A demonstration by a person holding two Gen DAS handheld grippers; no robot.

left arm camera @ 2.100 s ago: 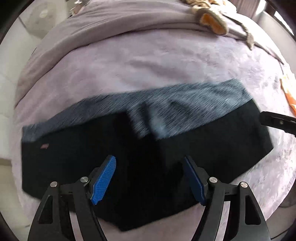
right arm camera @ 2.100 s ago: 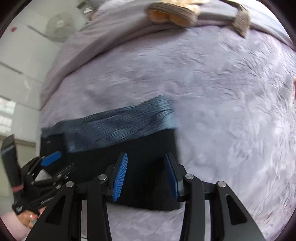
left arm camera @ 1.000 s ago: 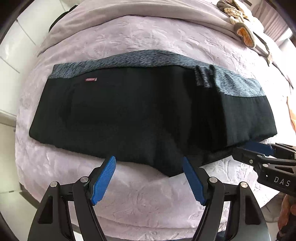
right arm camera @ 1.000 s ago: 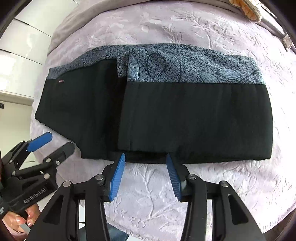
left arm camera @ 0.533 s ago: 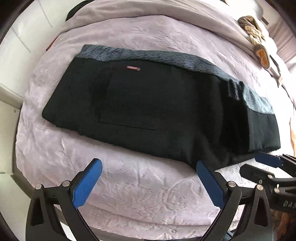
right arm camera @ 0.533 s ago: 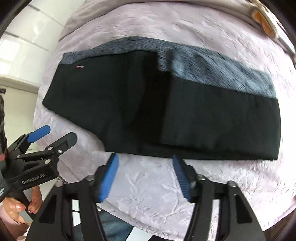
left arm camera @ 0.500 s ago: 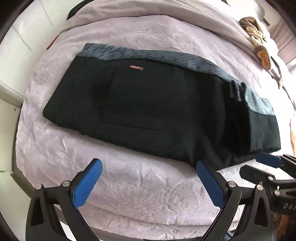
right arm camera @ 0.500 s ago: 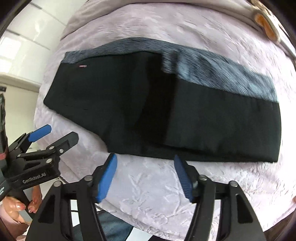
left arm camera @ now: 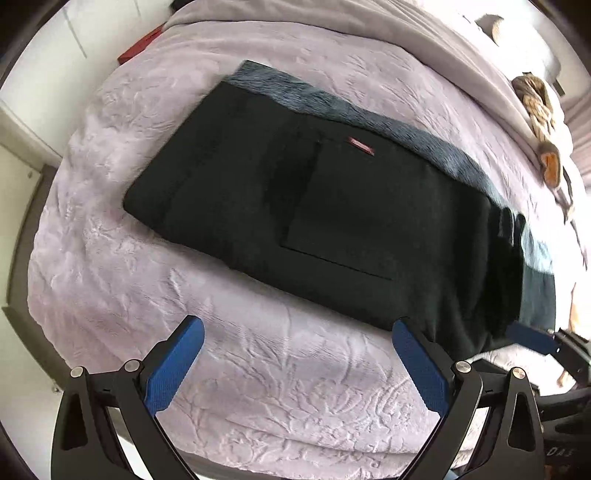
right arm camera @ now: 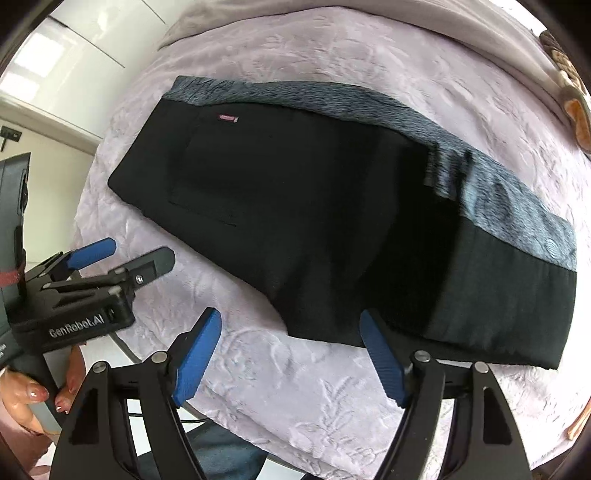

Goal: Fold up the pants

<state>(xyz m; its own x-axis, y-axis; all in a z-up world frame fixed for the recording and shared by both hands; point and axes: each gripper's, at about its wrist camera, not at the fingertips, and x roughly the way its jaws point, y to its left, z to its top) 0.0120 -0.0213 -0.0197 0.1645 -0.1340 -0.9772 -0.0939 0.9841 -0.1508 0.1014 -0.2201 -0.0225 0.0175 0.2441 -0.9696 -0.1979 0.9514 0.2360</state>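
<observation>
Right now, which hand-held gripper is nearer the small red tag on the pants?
Left, by a modest margin. The left hand-held gripper hovers open over the bedspread nearer the tag; the right hand-held gripper sits open by the folded end.

**A bedroom at home**

A bed fills both views, covered by a lilac bedspread with an embossed leaf pattern. A folded grey blanket lies across the top of the frame. White cupboard doors stand at the upper left, and a wall socket sits at the left edge.
</observation>
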